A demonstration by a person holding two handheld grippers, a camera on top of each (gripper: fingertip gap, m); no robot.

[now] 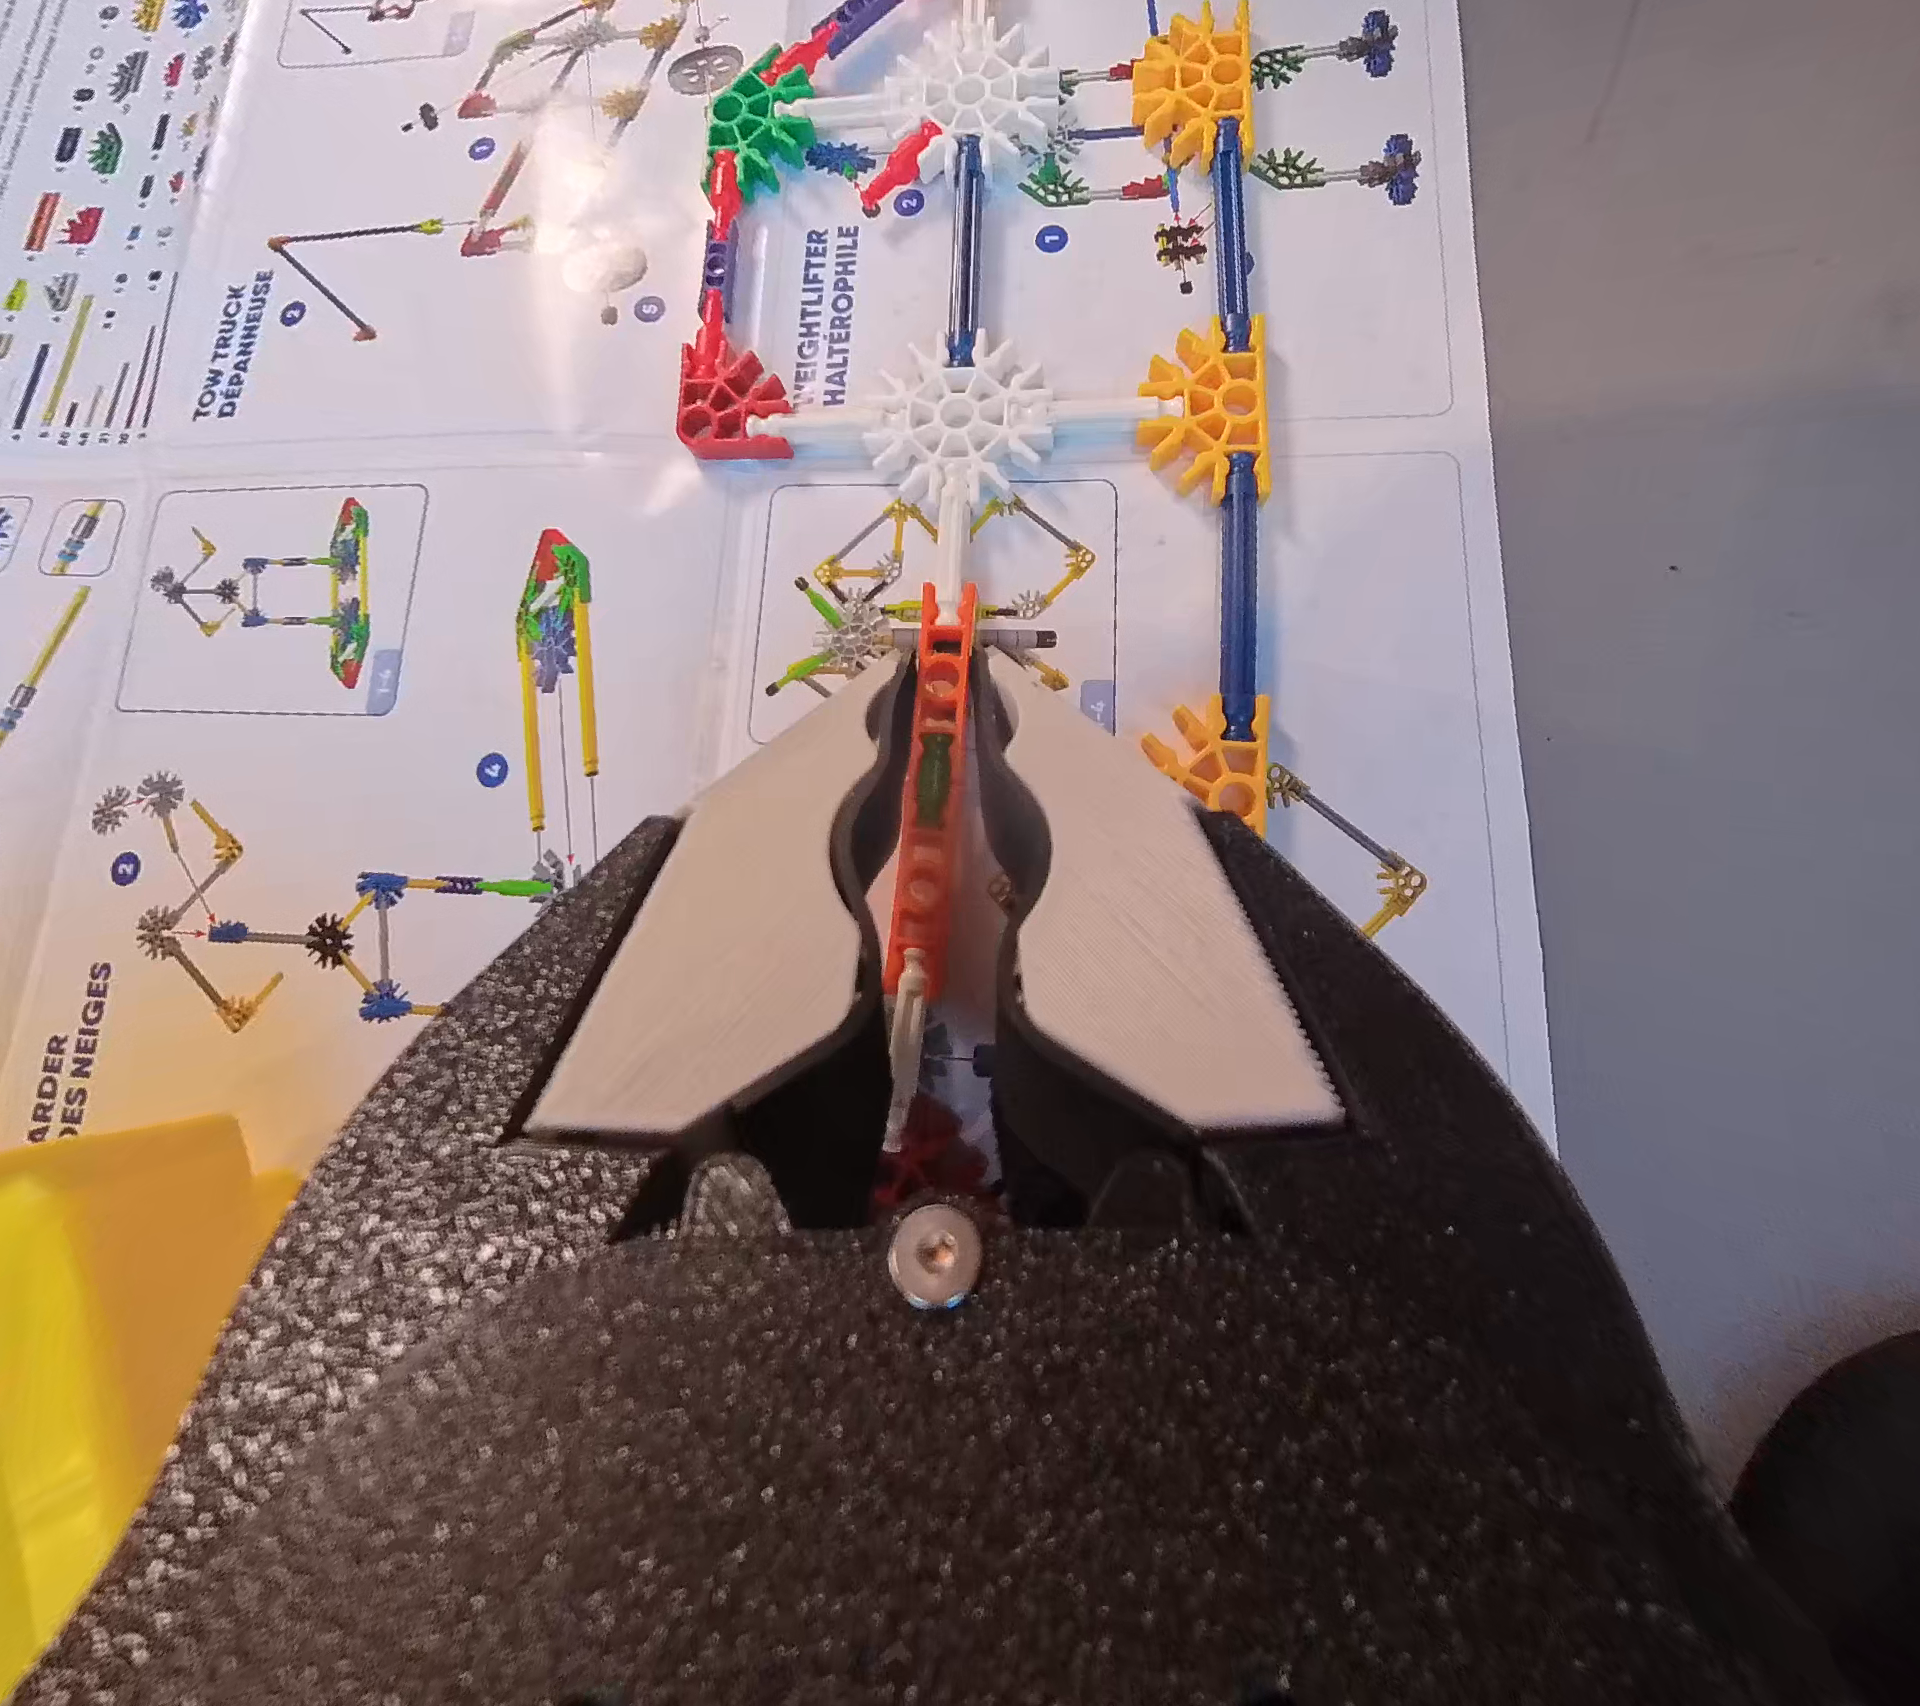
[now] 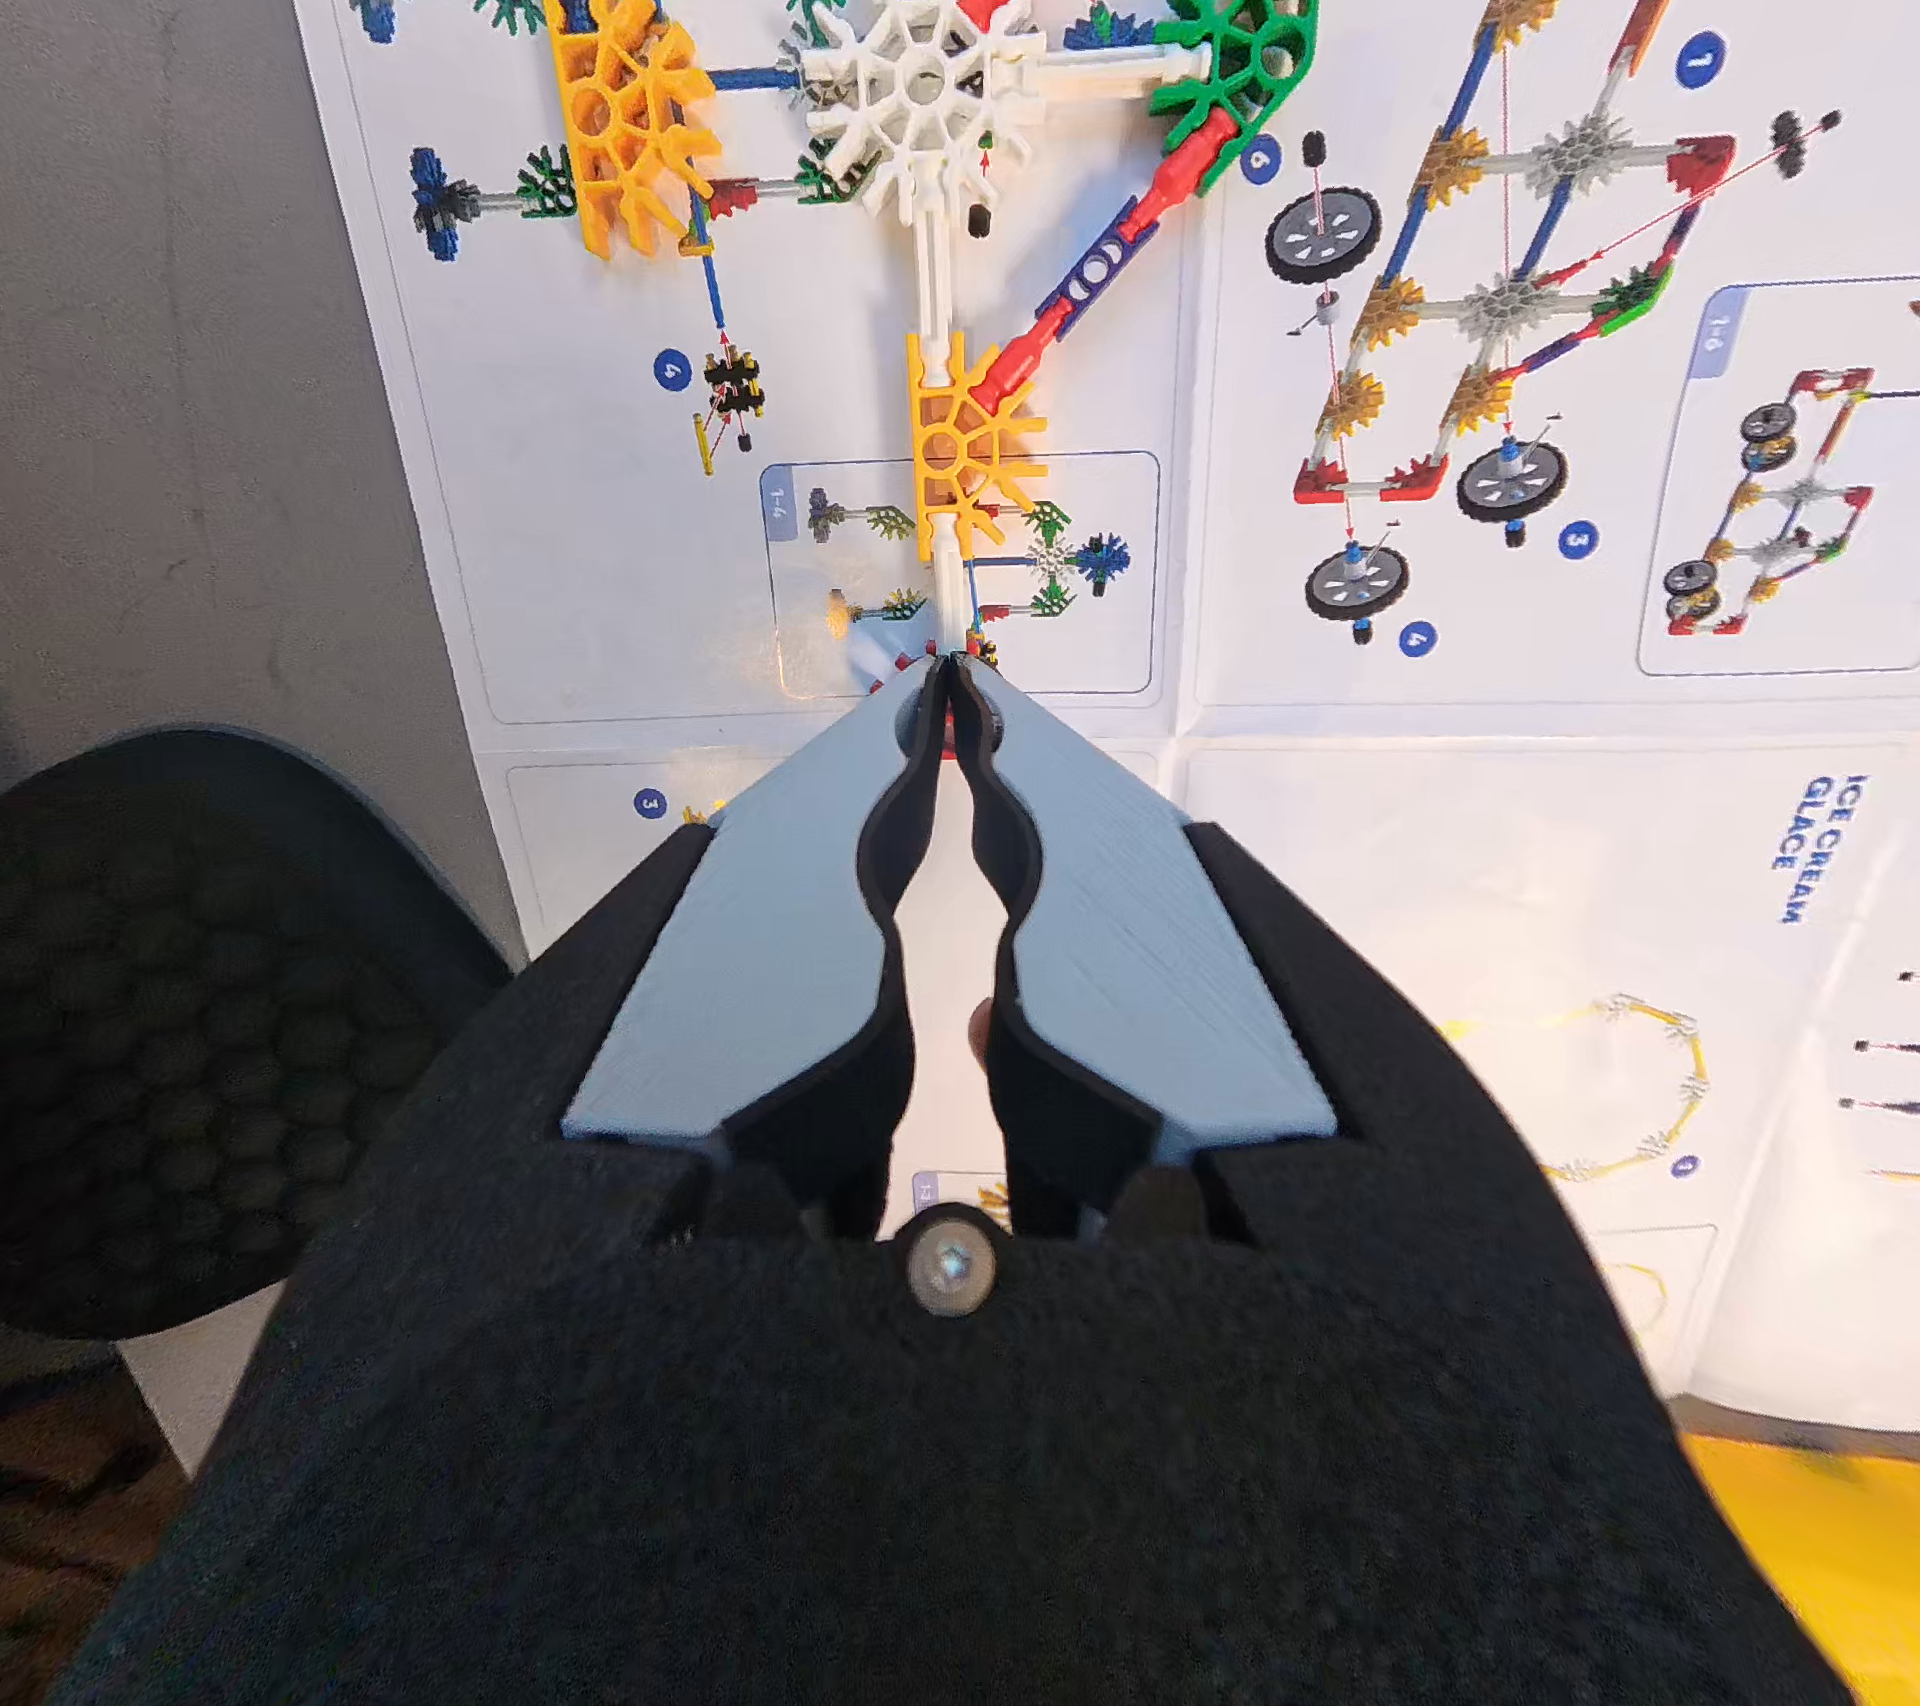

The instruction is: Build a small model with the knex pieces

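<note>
- Far left in the left wrist view, a yellow container (image 1: 104, 1241) shows only its corner, beside the gripper body.
- The instruction sheet (image 1: 416, 513) lies flat on the grey worktop (image 1: 1714, 409), printed with model diagrams; the toy build rests on top of it.
- The rod-and-connector frame (image 1: 966, 87) lies flat on the sheet: white snowflake connectors down the middle, a green connector (image 1: 753, 129) and a red corner connector (image 1: 727, 399) on its left, yellow connectors joined by blue rods on its right.
- The left gripper (image 1: 940, 669) has its fingers narrow, clamped on an orange connector (image 1: 930, 815) that is pushed onto the white rod below the lower white snowflake (image 1: 956, 415).
- The right gripper (image 2: 948, 669) has its fingers (image 2: 790, 929) closed to a point at the end of a white rod (image 2: 951, 591) that leaves a yellow connector (image 2: 966, 451); something small and red sits at the tips, but whether it is gripped I cannot tell.
- Risks, as I judge them: both grippers hold opposite ends of one light frame, so a twist or uneven pull could pop a rod from its socket or bend the chain sideways.
- The orange piece is held along its thin edge, so it could rotate or slip in the fingers.
- Dragging the frame could crease or shift the sheet beneath it.
</note>
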